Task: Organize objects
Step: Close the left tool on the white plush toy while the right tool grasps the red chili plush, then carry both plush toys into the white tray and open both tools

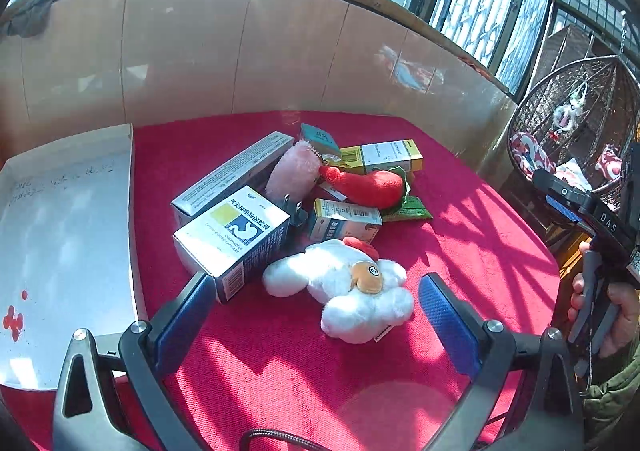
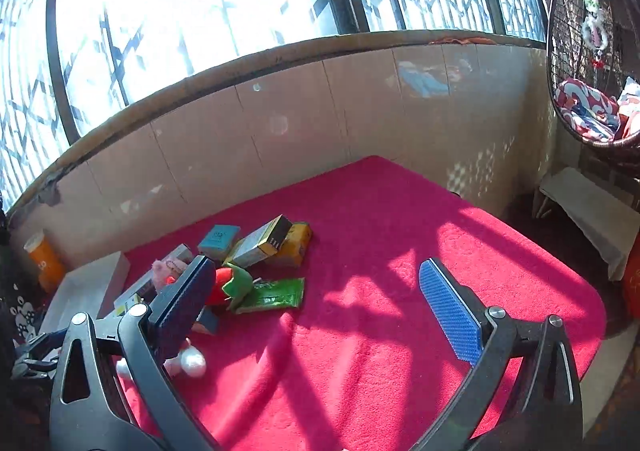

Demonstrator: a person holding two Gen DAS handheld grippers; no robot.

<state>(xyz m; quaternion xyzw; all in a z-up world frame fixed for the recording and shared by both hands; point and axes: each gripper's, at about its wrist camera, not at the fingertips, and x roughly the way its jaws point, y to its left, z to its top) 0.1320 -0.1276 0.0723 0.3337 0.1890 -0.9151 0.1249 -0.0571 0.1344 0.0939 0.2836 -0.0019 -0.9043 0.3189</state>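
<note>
My left gripper [image 1: 316, 311] is open low over the red cloth, its blue pads either side of a white chicken plush [image 1: 344, 287] without touching it. Behind the plush lies a pile: a white-and-blue medicine box [image 1: 236, 239], a long grey box [image 1: 236, 171], a small box [image 1: 344, 219], a pink plush [image 1: 294, 171], a red plush [image 1: 368, 181], a yellow-and-white box [image 1: 384, 157] and a green packet [image 1: 408, 209]. My right gripper [image 2: 316, 303] is open and empty over bare cloth, right of the pile. The green packet [image 2: 276, 293] and red plush [image 2: 224, 285] lie near its left finger.
A shallow white box [image 1: 64, 243] sits at the table's left edge. A tiled wall [image 1: 240, 51] under windows runs behind the red cloth [image 2: 400, 251]. An orange bottle [image 2: 44, 259] stands by the wall. A hanging wicker chair [image 2: 592, 51] and a white bench [image 2: 588, 219] are off the right side.
</note>
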